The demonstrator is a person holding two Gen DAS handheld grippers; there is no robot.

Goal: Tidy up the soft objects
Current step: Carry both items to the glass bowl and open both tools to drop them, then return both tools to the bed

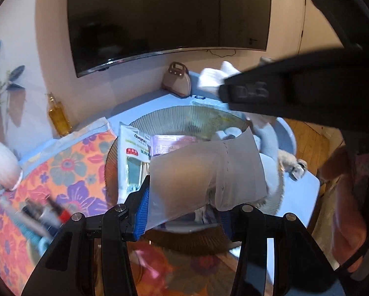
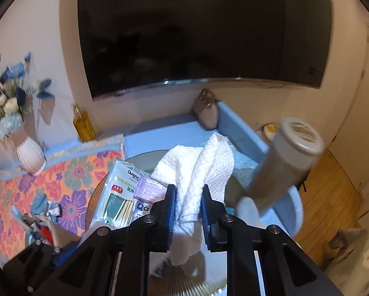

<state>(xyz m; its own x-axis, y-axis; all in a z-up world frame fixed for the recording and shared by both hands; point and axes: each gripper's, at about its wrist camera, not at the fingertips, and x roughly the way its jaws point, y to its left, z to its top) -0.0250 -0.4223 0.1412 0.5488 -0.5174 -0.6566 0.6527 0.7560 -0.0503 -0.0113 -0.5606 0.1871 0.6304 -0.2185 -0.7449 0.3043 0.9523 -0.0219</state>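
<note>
My left gripper [image 1: 182,212] is shut on a frosted grey plastic packet [image 1: 206,172], held over a round ribbed tray [image 1: 184,116]; its left blue pad [image 1: 142,207] presses the packet's edge, and the packet hides the right one. In the right wrist view, my right gripper [image 2: 188,197] is shut on a white waffle cloth [image 2: 199,162] that bunches between the blue pads and hangs below them. That gripper [image 1: 246,91] also reaches in from the upper right of the left wrist view, cloth [image 1: 214,76] at its tip.
The tray holds a cotton swab packet [image 2: 120,192] and a purple packet [image 2: 149,190]. A blurred beige cylinder with a pale lid [image 2: 283,160] lies right of the cloth, by a blue basin [image 1: 288,133]. A floral mat [image 1: 61,172], yellow bottle [image 1: 58,116], white vase [image 1: 4,165] and handbag [image 1: 177,80] surround it.
</note>
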